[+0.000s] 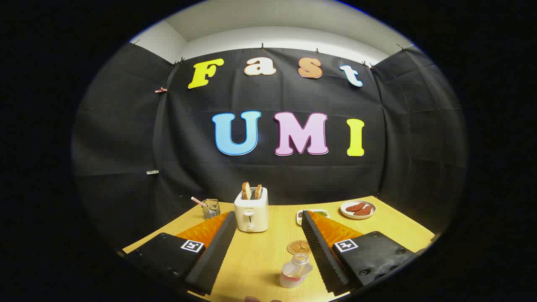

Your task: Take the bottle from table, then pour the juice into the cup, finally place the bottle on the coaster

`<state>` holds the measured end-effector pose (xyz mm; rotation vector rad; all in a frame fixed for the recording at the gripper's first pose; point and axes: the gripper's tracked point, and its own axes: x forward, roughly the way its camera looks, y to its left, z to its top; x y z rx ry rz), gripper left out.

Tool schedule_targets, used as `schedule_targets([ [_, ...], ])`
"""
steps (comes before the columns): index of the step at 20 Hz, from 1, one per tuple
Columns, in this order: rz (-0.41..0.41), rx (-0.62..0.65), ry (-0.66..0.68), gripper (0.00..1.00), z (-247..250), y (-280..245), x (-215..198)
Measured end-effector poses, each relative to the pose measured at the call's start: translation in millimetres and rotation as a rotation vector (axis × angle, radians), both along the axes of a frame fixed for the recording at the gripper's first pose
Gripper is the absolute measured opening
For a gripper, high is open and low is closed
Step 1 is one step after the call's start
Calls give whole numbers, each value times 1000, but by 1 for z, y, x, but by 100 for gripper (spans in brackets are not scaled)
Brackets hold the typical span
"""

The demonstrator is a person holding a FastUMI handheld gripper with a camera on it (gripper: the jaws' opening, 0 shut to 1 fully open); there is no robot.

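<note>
A small clear bottle (296, 271) with a little pink juice stands upright on the wooden table (264, 256), between my fingers and close to the right one. My gripper (268, 222) is open, its fingers wide apart and touching nothing. Just beyond the bottle lies a round brown coaster (298, 247). The glass cup (211, 208) with a pink straw stands beyond the left fingertip, at the table's far left.
A white toaster (251, 214) with two bread slices stands ahead between the fingertips. A small plate (300, 216) of food sits partly behind the right finger. Farther right is a white plate (358, 209) with reddish pieces. The black cloth wall closes the back.
</note>
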<state>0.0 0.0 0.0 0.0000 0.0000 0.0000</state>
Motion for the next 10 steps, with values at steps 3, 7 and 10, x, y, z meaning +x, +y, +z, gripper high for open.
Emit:
schedule_targets([
  [3, 5, -7, 1, 96, 0, 1, 0],
  [7, 8, 6, 4, 96, -2, 2, 1],
  [10, 3, 9, 6, 96, -3, 0, 2],
])
